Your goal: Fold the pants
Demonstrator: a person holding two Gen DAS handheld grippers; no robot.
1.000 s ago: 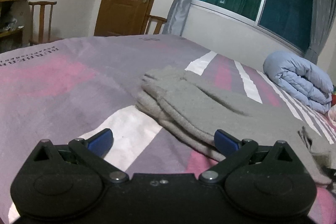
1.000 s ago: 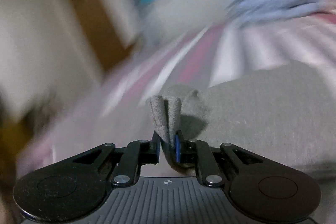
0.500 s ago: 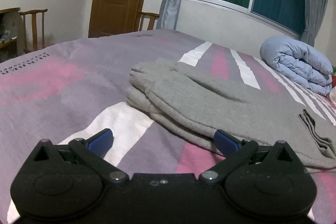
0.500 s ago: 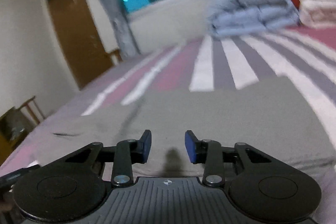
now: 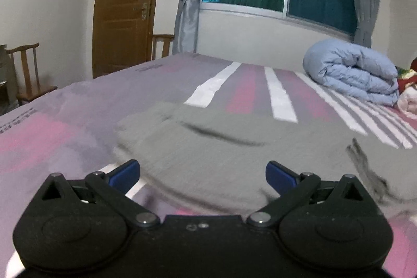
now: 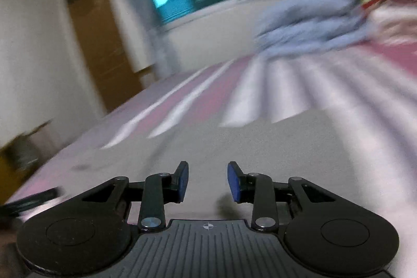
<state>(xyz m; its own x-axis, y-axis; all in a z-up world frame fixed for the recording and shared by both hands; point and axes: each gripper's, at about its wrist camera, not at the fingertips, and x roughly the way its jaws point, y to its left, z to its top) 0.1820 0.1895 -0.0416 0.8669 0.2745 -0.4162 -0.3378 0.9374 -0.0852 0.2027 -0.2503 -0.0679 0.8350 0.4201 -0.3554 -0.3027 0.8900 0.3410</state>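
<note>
The grey pants [image 5: 216, 147] lie folded flat on the striped bed [image 5: 65, 121]. In the left wrist view they fill the middle, with a loose edge sticking up at the right [image 5: 362, 160]. My left gripper [image 5: 202, 175] is wide open and empty, low over the near edge of the pants. In the right wrist view the pants [image 6: 260, 147] spread under and ahead of my right gripper [image 6: 207, 180], which is open and empty just above the cloth. That view is blurred.
A rolled light-blue quilt [image 5: 351, 69] lies at the far right of the bed, also in the right wrist view [image 6: 312, 20]. A brown door [image 5: 125, 4], wooden chairs [image 5: 26, 72], grey curtains and a dark window stand behind. Pink and red bedding [image 5: 409, 100] sits at the right edge.
My right gripper let go of the pants' fold and opened, then swung sideways. My left gripper moved forward to the pants' near edge and stayed open.
</note>
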